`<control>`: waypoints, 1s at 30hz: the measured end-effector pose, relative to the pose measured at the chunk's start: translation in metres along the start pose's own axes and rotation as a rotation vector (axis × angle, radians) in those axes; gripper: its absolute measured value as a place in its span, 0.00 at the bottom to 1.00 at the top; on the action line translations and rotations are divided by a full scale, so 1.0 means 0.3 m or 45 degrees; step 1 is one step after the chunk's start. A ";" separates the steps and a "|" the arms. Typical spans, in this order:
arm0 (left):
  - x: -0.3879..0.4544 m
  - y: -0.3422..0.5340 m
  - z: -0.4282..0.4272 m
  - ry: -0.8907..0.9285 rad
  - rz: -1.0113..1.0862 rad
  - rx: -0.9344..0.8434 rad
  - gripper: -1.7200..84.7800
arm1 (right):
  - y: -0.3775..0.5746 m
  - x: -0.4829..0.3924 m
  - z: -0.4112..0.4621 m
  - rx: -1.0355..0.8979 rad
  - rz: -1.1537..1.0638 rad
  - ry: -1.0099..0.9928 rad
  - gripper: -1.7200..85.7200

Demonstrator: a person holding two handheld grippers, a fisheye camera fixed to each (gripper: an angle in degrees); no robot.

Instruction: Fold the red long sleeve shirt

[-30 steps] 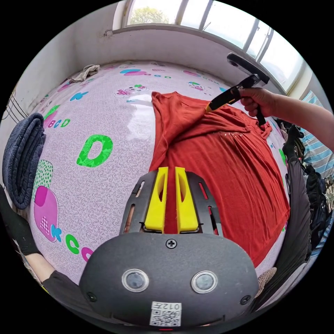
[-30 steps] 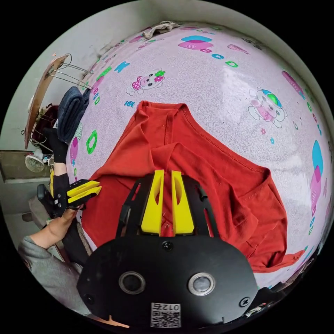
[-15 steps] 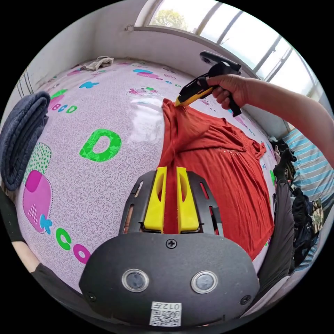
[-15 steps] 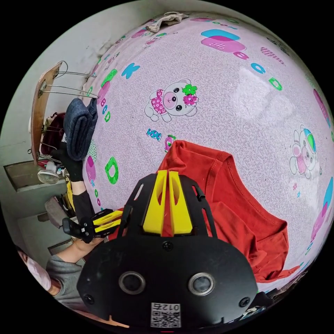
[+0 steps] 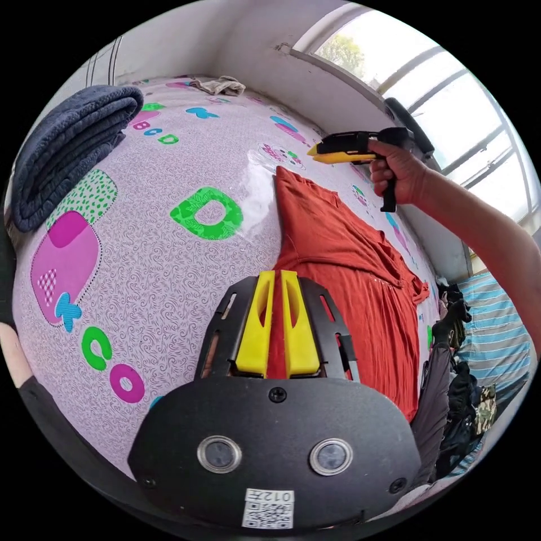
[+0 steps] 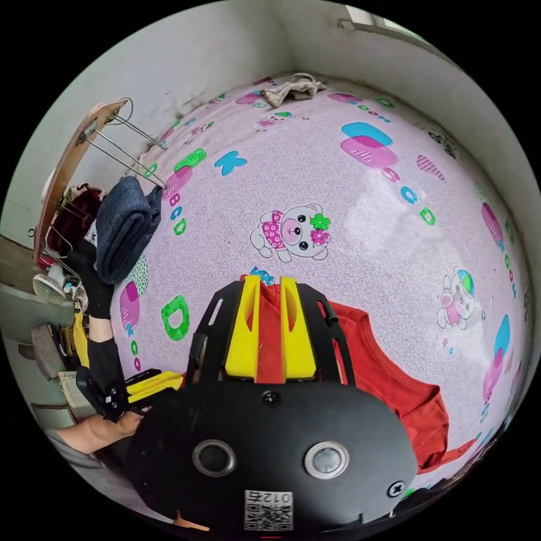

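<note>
The red long sleeve shirt [image 5: 349,270] lies folded lengthwise into a long strip on the pink patterned bed sheet [image 5: 169,265]. My left gripper [image 5: 275,276] is shut on the shirt's near edge, with red cloth pinched between its yellow jaws. In the same view my right gripper [image 5: 311,152] hangs in a hand just above the shirt's far end, apart from the cloth. In the right gripper view, its jaws [image 6: 270,282] stand slightly open over the red shirt [image 6: 389,377], holding nothing. The left gripper [image 6: 169,380] sits low at the left there, held by a hand.
A folded dark blue blanket [image 5: 67,146] lies at the bed's left edge, near a wire rack [image 6: 112,135]. A beige cloth [image 6: 293,87] sits in the far corner by the wall. Dark clothes [image 5: 462,372] are piled off the right side, under the window [image 5: 428,73].
The right gripper carried the shirt's upper edge across to the far end, let it go and lifted clear with its jaws opened. The left gripper kept its hold; both cameras shifted.
</note>
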State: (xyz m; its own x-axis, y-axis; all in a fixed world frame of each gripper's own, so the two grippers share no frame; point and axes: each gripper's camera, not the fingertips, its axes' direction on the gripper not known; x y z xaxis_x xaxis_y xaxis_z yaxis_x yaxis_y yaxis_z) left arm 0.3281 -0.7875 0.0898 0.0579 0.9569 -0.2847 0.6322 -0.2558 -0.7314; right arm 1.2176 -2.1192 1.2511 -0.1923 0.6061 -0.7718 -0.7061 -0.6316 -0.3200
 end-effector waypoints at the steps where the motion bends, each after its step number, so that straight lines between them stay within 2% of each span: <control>1: 0.016 0.000 -0.007 -0.023 0.024 0.021 0.03 | 0.046 0.012 -0.043 -0.015 0.000 -0.003 0.07; 5: 0.132 -0.004 -0.030 -0.051 0.270 0.110 0.03 | 0.323 0.119 -0.163 -0.089 0.078 0.033 0.05; 8: 0.184 -0.032 0.003 -0.063 0.408 0.032 0.03 | 0.583 0.250 -0.257 -0.094 0.226 0.100 0.03; 10: 0.192 -0.077 0.038 -0.047 0.373 -0.017 0.03 | 0.735 0.336 -0.321 -0.039 0.373 0.143 0.02; 13: 0.237 -0.208 0.117 0.027 0.344 -0.068 0.03 | 0.895 0.397 -0.389 0.060 0.502 0.056 0.02; 16: 0.322 -0.332 0.227 -0.086 0.407 -0.133 0.03 | 0.929 0.346 -0.402 0.090 0.443 0.055 0.01; 19: 0.367 -0.391 0.363 -0.185 0.450 -0.359 0.03 | 0.917 0.300 -0.374 -0.021 0.402 0.133 0.01; 26: 0.418 -0.413 0.375 -0.335 0.610 -0.407 0.03 | 0.902 0.268 -0.495 -0.072 0.432 0.092 0.01; 30: 0.452 -0.428 0.395 -0.353 0.638 -0.410 0.03 | 0.882 0.268 -0.607 0.145 0.492 0.033 0.03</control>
State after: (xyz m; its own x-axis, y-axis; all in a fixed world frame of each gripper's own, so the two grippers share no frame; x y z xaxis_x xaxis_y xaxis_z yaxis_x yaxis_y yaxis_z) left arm 0.1632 -0.6412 0.0717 0.2315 0.6508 -0.7231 0.7824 -0.5663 -0.2591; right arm 1.1396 -2.3256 1.0043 -0.4423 0.3213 -0.8373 -0.6563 -0.7523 0.0579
